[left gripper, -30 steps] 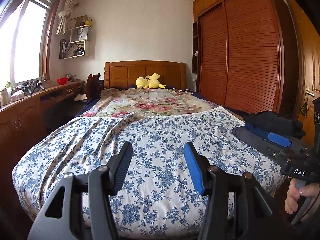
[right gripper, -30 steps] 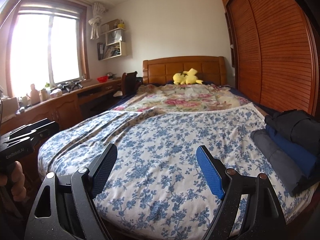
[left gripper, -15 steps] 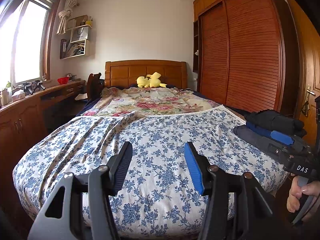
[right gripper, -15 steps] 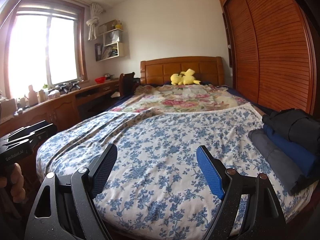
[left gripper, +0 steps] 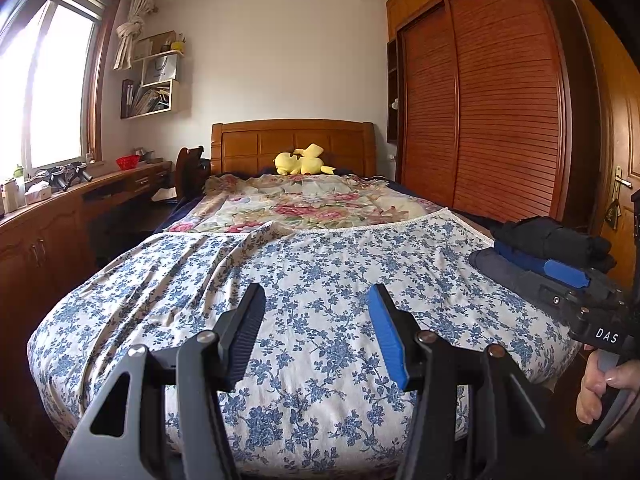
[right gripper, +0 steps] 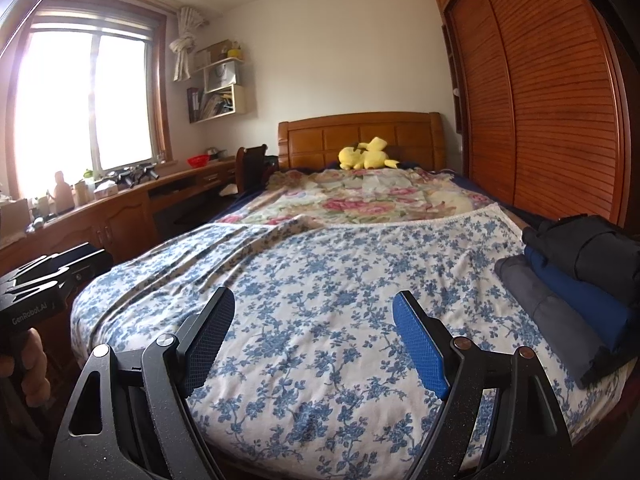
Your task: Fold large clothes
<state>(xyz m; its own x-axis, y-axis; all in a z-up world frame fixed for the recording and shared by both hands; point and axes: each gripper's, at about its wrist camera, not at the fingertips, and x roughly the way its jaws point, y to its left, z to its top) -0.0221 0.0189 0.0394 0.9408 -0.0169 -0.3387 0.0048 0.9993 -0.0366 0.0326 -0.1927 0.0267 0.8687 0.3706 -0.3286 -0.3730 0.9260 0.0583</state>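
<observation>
A stack of folded dark clothes (right gripper: 576,280), grey under blue under black, lies at the right edge of the bed; it also shows in the left wrist view (left gripper: 540,248). A blue-flowered white sheet (left gripper: 320,288) covers the near half of the bed (right gripper: 320,280). My left gripper (left gripper: 316,328) is open and empty, held above the foot of the bed. My right gripper (right gripper: 314,340) is open and empty, also above the foot. The right gripper's body shows at the right of the left wrist view (left gripper: 592,312), next to the stack.
A pink-flowered quilt (left gripper: 304,204) and a yellow plush toy (left gripper: 302,160) lie near the wooden headboard (left gripper: 292,140). A slatted wardrobe (left gripper: 500,112) runs along the right. A long desk (right gripper: 120,208) under the window and a chair (right gripper: 250,168) stand on the left.
Both grippers have risen and pulled back slightly, so the bed sits lower in both views. Both stay open and empty.
</observation>
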